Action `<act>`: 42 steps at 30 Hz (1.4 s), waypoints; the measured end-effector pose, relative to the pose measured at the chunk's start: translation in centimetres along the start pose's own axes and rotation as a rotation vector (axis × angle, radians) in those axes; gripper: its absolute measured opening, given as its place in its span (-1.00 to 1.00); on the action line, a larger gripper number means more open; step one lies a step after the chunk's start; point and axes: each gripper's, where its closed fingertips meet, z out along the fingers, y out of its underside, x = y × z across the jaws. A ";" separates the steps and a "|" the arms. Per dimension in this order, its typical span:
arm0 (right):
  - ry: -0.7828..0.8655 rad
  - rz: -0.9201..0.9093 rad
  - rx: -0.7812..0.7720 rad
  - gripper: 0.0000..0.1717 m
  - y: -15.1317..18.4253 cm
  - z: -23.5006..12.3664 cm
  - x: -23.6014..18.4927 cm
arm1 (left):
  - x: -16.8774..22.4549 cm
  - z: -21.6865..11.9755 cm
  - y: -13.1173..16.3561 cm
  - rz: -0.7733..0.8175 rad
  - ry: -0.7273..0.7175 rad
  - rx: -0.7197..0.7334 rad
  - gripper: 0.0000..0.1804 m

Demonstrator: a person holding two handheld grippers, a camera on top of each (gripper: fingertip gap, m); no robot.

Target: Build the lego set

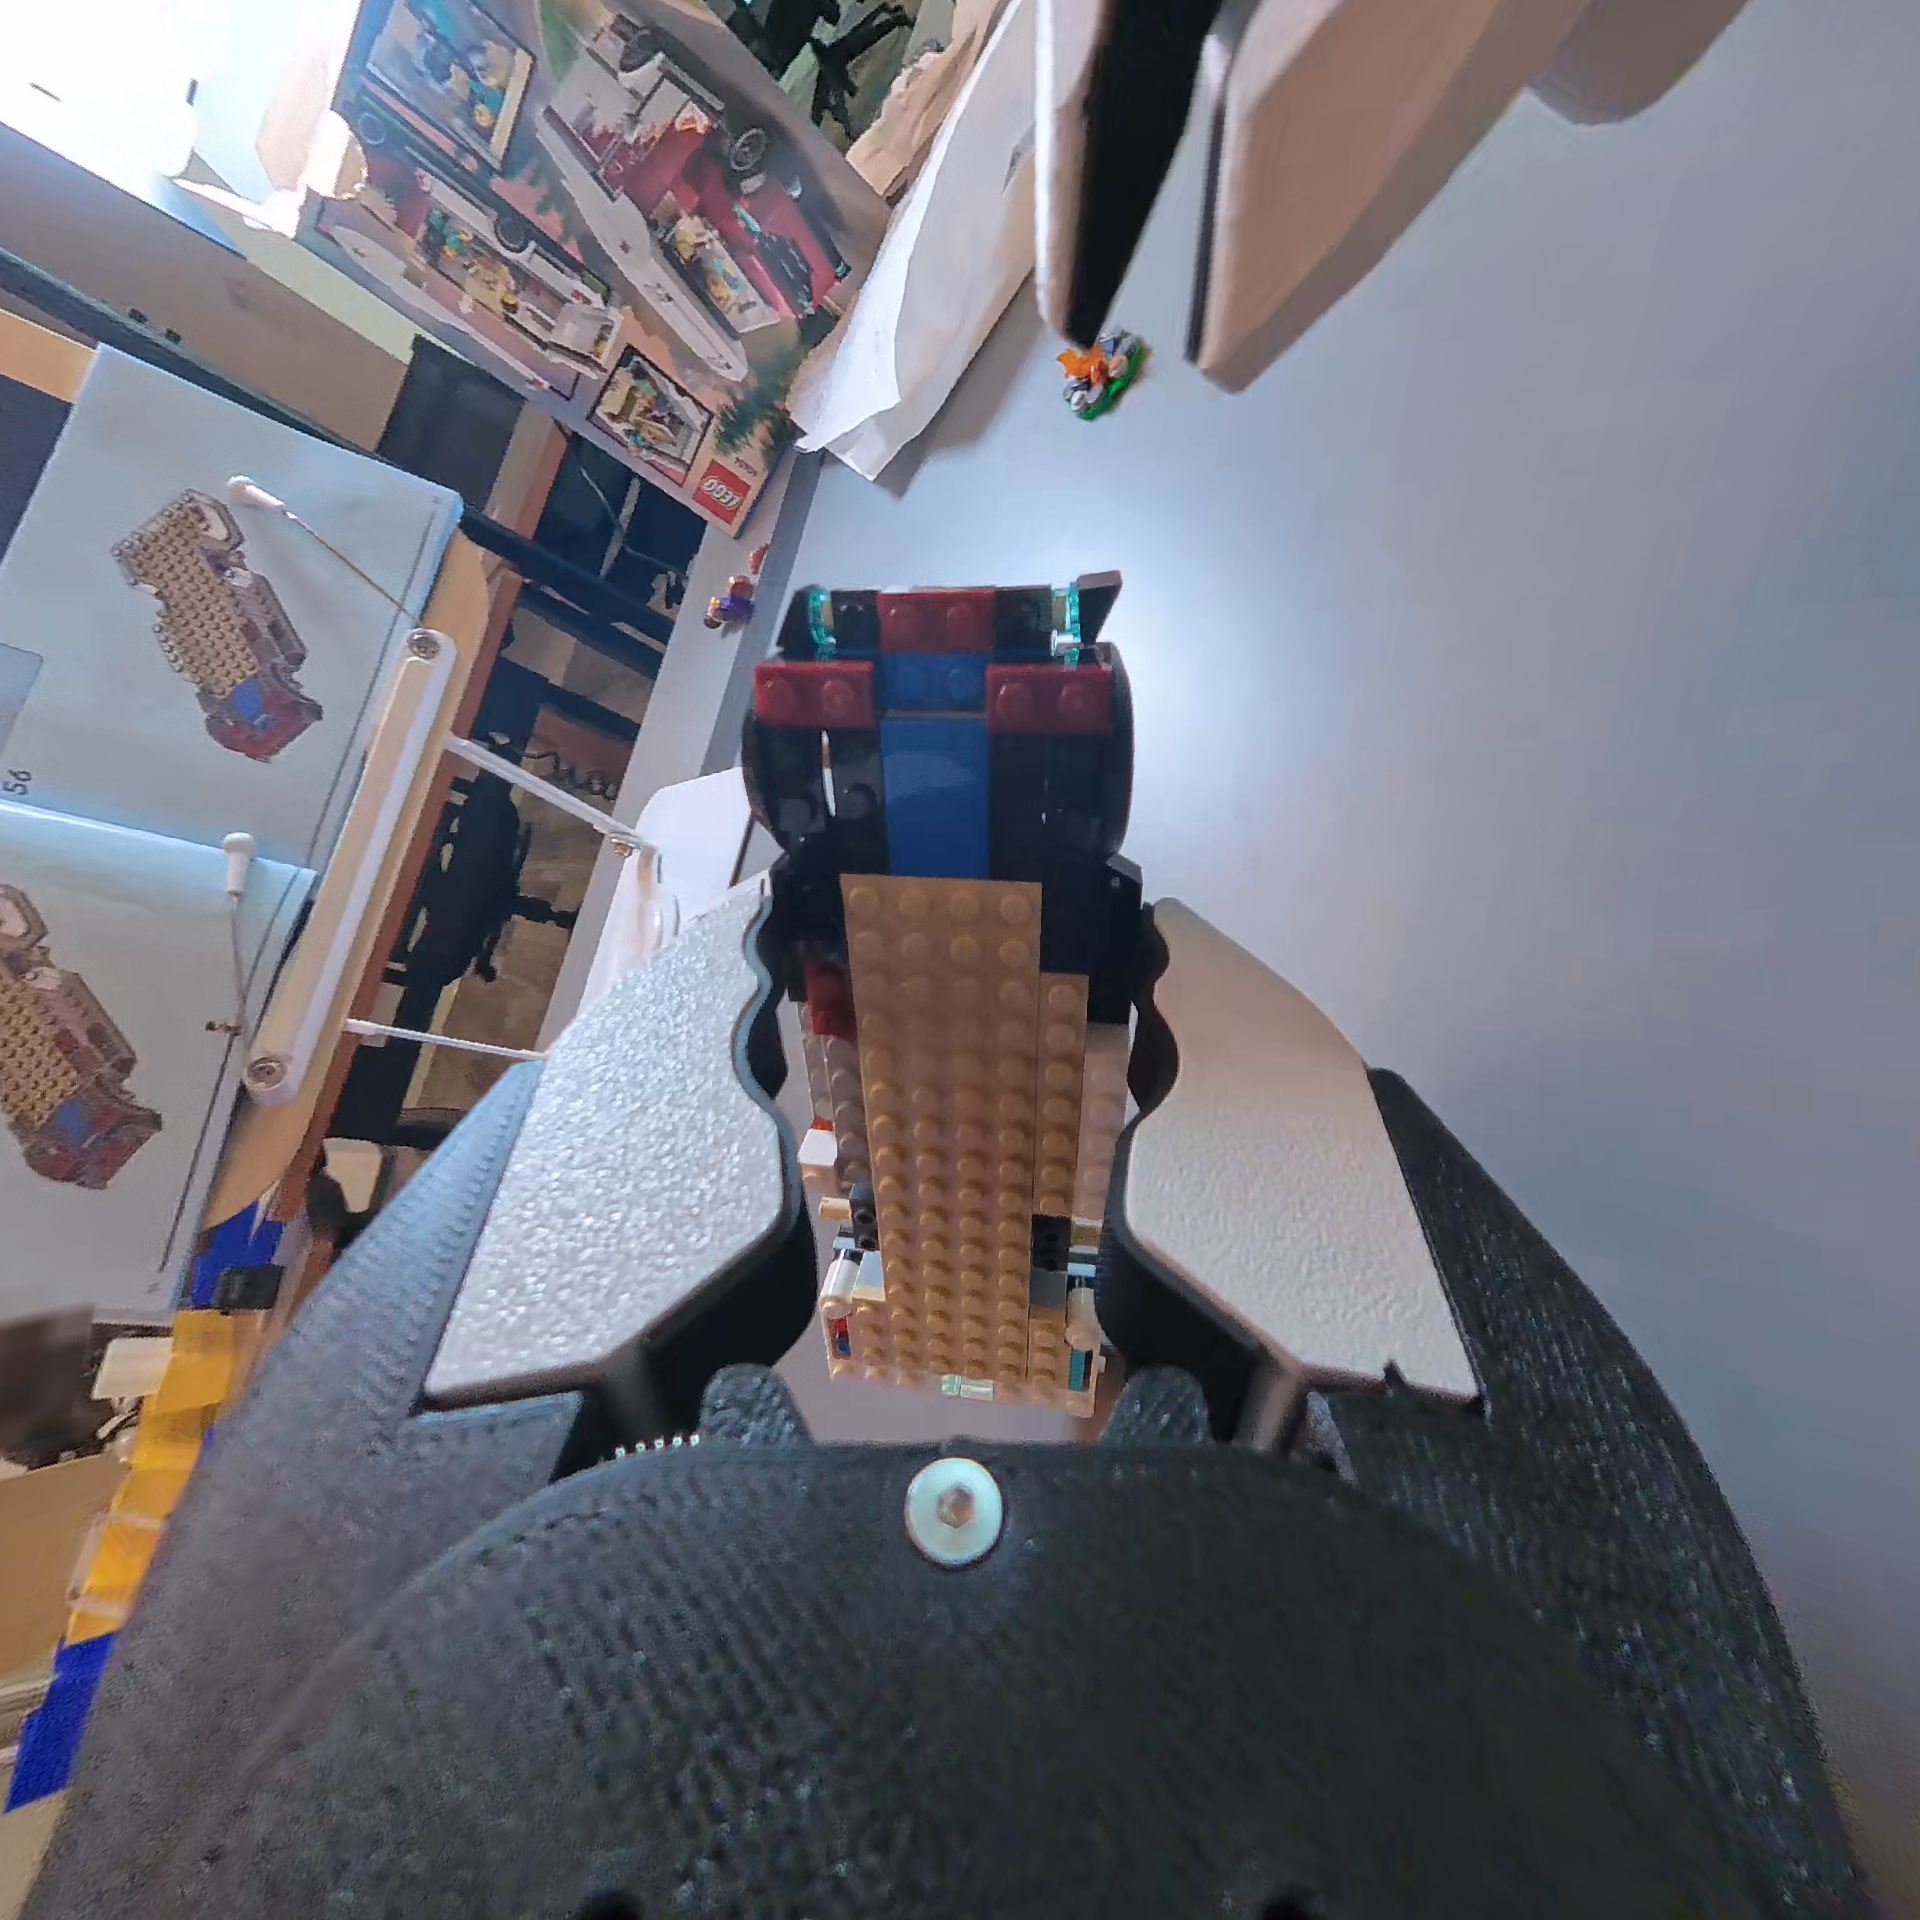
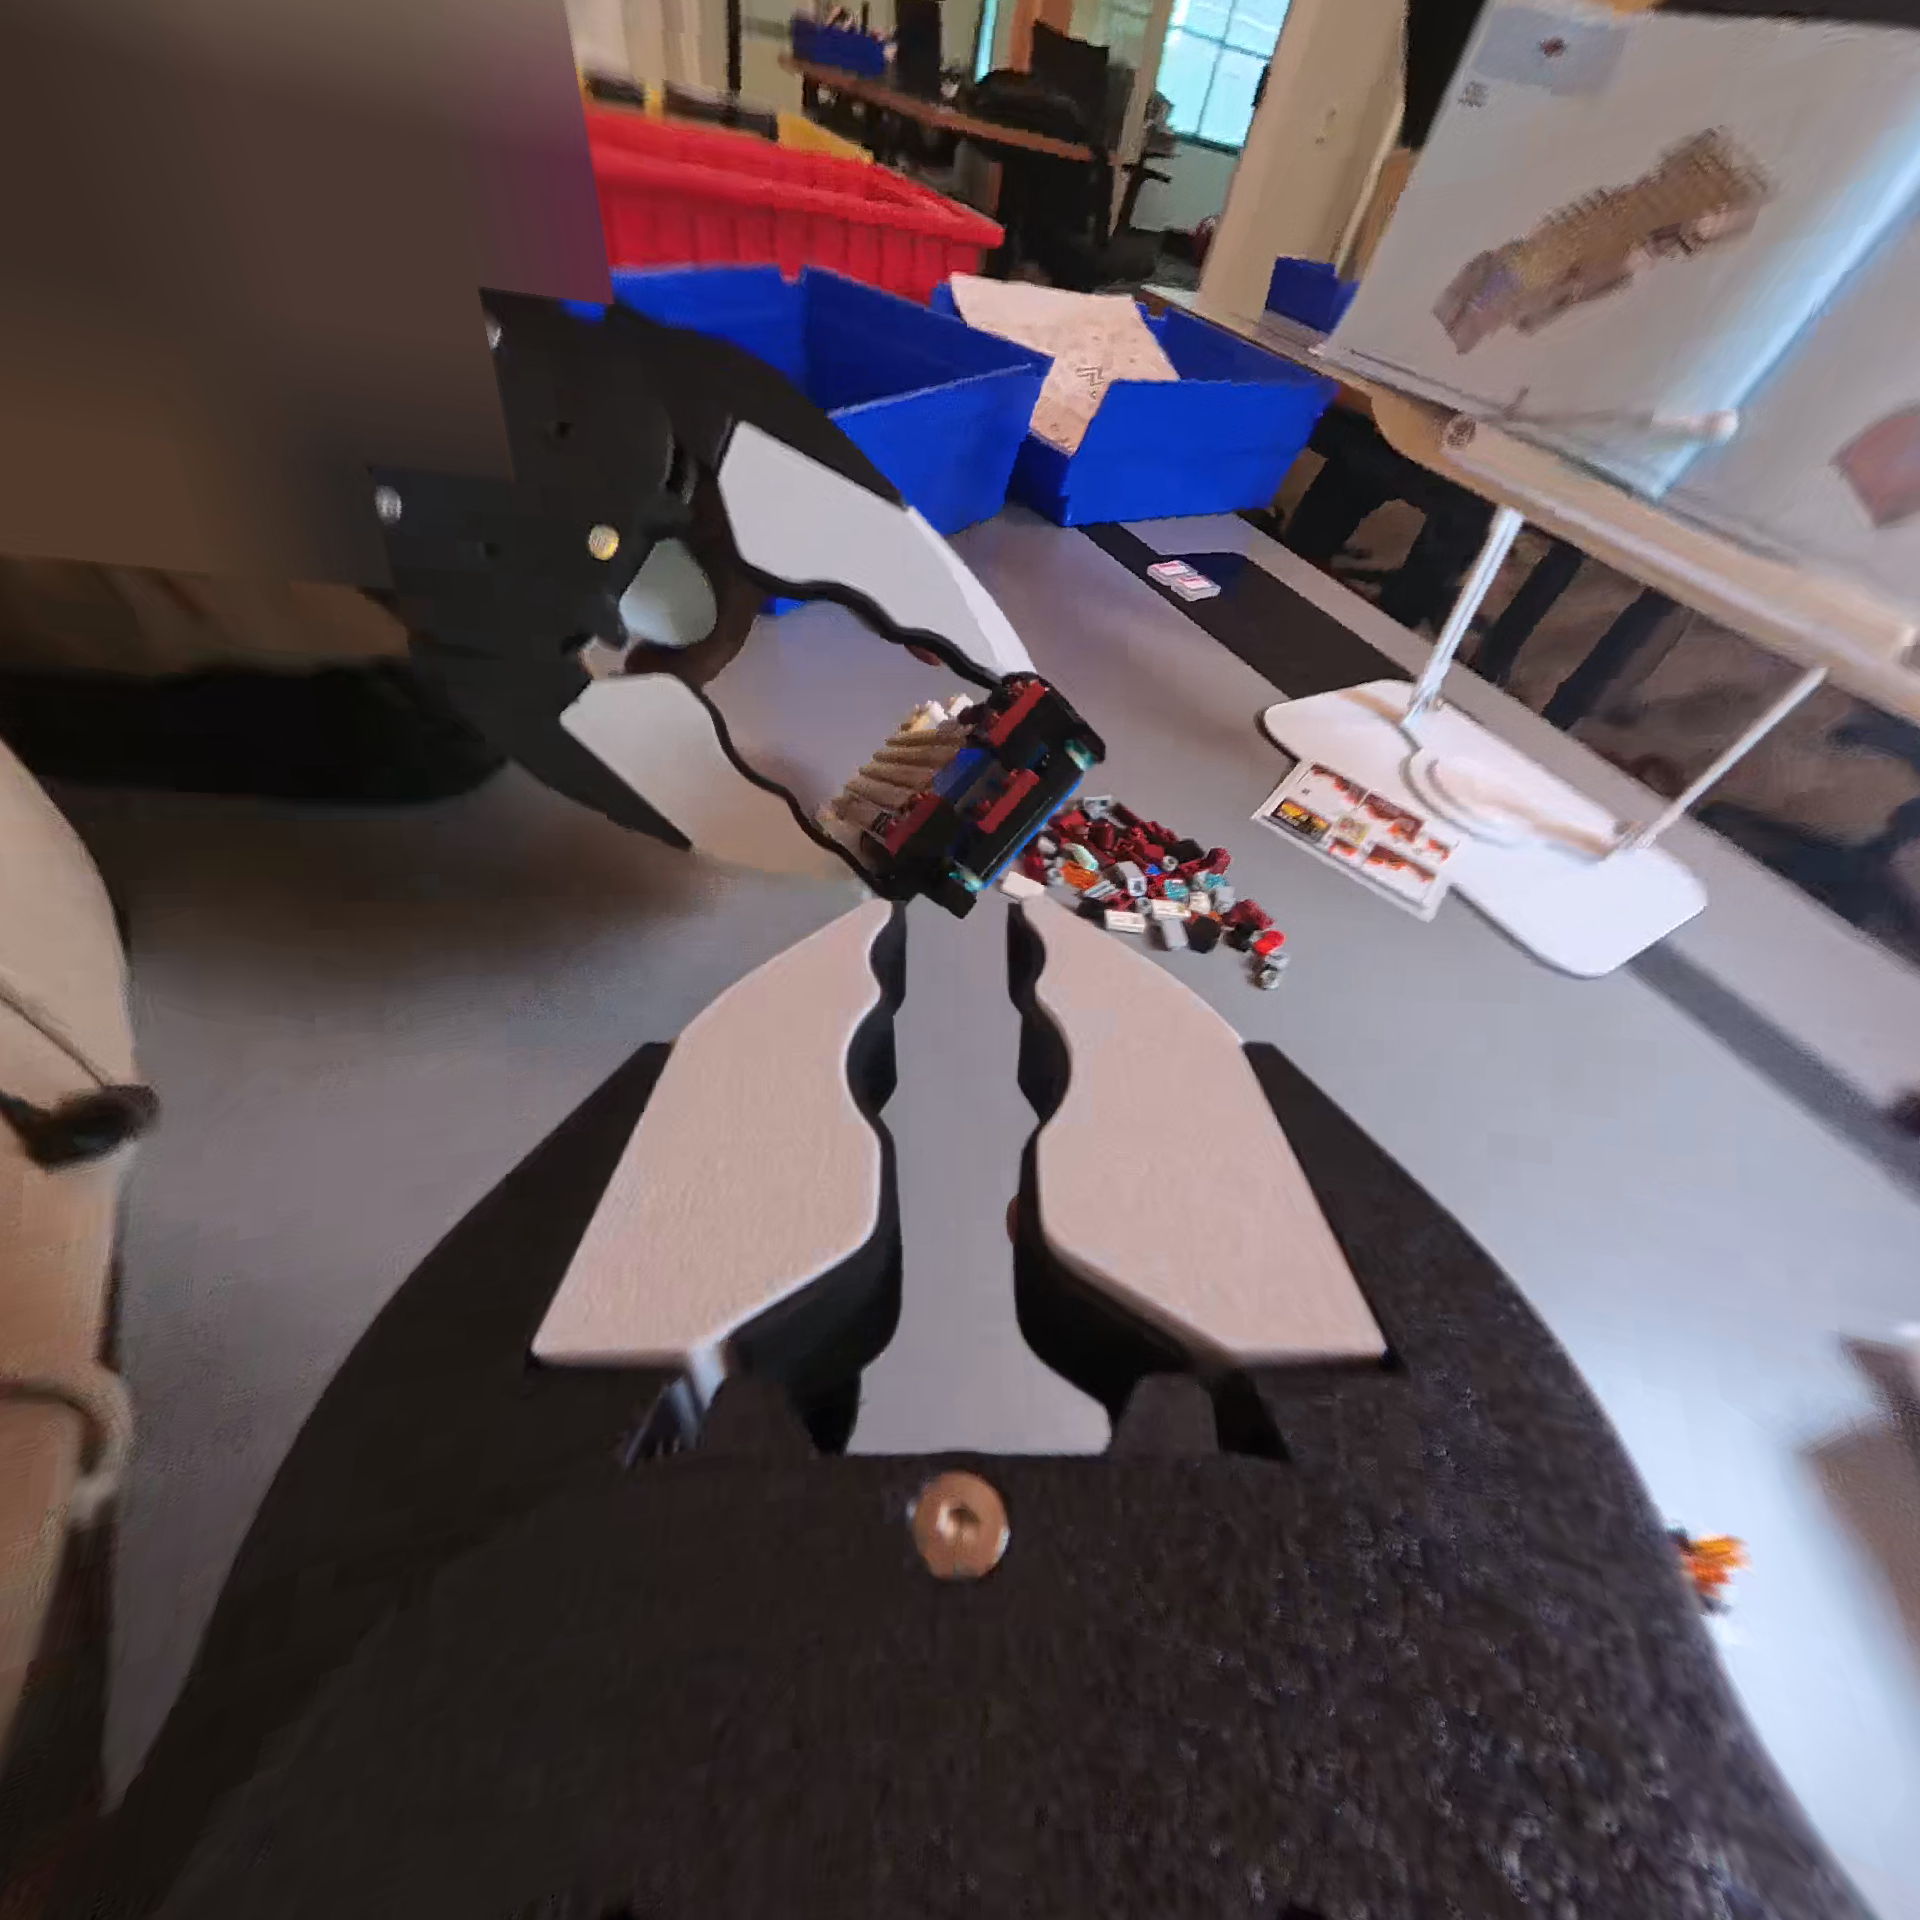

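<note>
Right gripper point(image 2: 954, 920): lowest and nearest in the right wrist view; its two pale fingers stand a little apart with bare grey table showing between them, so it grips nothing. Its tips sit just below the front end of the brick model, near it; contact cannot be told.

Left gripper point(image 1: 956, 966): clenched on the brick model point(image 1: 961, 1039), the wavy black pads pressing its dark flanks from both sides in the centre of the left wrist view. In the right wrist view it enters from the upper left and carries the model off the table, tilted with its studded face towards the right gripper, which looks like a way of presenting that face for work.

Brick model: a long vehicle-like build, tan studded plates running down its length, a blue strip and dark red plates at the far end, black sides with small teal clear pieces. It lies lengthwise between the left fingers, held in the air.

Loose bricks point(image 2: 1153, 883): a small heap, mostly dark red, grey and black, on the table just beyond the model at centre right, within easy reach.

Instruction booklet point(image 2: 1621, 239): open on a white stand point(image 2: 1538, 862) at upper right, angled so its pictured build faces the work.

Small orange-green piece point(image 1: 1101, 374): alone on the table.

Blue bins point(image 2: 1039, 416), red bin point(image 2: 769, 218): farthest back, upper centre.
</note>
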 end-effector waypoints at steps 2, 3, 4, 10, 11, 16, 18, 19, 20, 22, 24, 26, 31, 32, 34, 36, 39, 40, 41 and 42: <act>0.013 -0.181 -0.079 -0.58 0.1 0.3 0.6 | 0.3 0.0 -0.1 -0.016 0.060 0.009 -0.28; -0.001 -0.259 -0.118 -0.46 0.2 0.6 0.7 | 0.3 -0.1 -0.3 -0.040 0.091 0.018 -0.28; -0.020 -0.321 -0.156 -0.33 0.4 1.0 0.8 | 0.6 -0.1 -0.5 -0.051 0.135 0.031 -0.28; -0.193 -0.500 -0.297 -0.06 1.6 3.7 0.4 | 2.2 0.6 -1.5 -0.046 0.353 0.080 -0.28; -0.218 -0.493 -0.320 -0.07 2.2 4.0 0.5 | 2.5 0.8 -1.7 -0.045 0.384 0.087 -0.28; -0.279 -0.319 -0.342 -0.26 4.8 4.5 1.1 | 3.5 2.5 -1.2 -0.047 0.489 0.068 -0.28; -0.253 -0.229 -0.340 -0.26 6.0 4.5 1.5 | 3.9 3.3 -0.8 -0.076 0.528 0.059 -0.29; -0.233 -0.177 -0.339 -0.27 6.6 4.5 1.8 | 3.9 3.6 -0.6 -0.090 0.527 0.058 -0.30; -0.213 -0.116 -0.343 -0.27 7.1 4.4 2.1 | 3.8 3.8 -0.5 -0.100 0.518 0.063 -0.32; -0.179 -0.007 -0.352 -0.27 8.0 4.1 2.6 | 3.5 3.7 -0.2 -0.121 0.504 0.070 -0.31; -0.113 0.036 -0.395 -0.26 9.3 3.7 3.0 | 2.8 3.2 0.6 -0.166 0.482 0.062 -0.31; -0.064 0.061 -0.444 -0.26 10.4 3.2 3.0 | 2.4 2.6 2.0 -0.215 0.469 0.029 -0.32; -0.028 0.094 -0.545 -0.26 12.1 2.4 1.5 | 2.6 1.6 6.0 -0.273 0.419 -0.072 -0.34; -0.033 0.092 -0.570 -0.26 12.4 2.3 1.2 | 2.7 1.4 6.4 -0.283 0.415 -0.080 -0.34; -0.032 0.078 -0.606 -0.26 12.7 2.1 0.8 | 2.4 1.0 7.0 -0.296 0.387 -0.090 -0.35; -0.038 0.079 -0.633 -0.26 12.8 1.6 0.4 | 2.2 0.6 7.3 -0.323 0.388 -0.097 -0.36; -0.065 0.080 -0.691 -0.26 13.1 0.6 0.0 | 3.2 0.1 7.6 -0.366 0.437 -0.115 -0.36; -0.068 0.089 -0.715 -0.26 13.2 0.2 -0.1 | 3.8 0.0 7.6 -0.370 0.460 -0.120 -0.37; -0.070 0.101 -0.732 -0.26 13.3 -0.1 -0.1 | 4.4 0.0 7.7 -0.373 0.483 -0.134 -0.36; -0.071 0.111 -0.737 -0.24 13.4 -0.3 -0.2 | 4.8 0.2 7.7 -0.369 0.493 -0.137 -0.37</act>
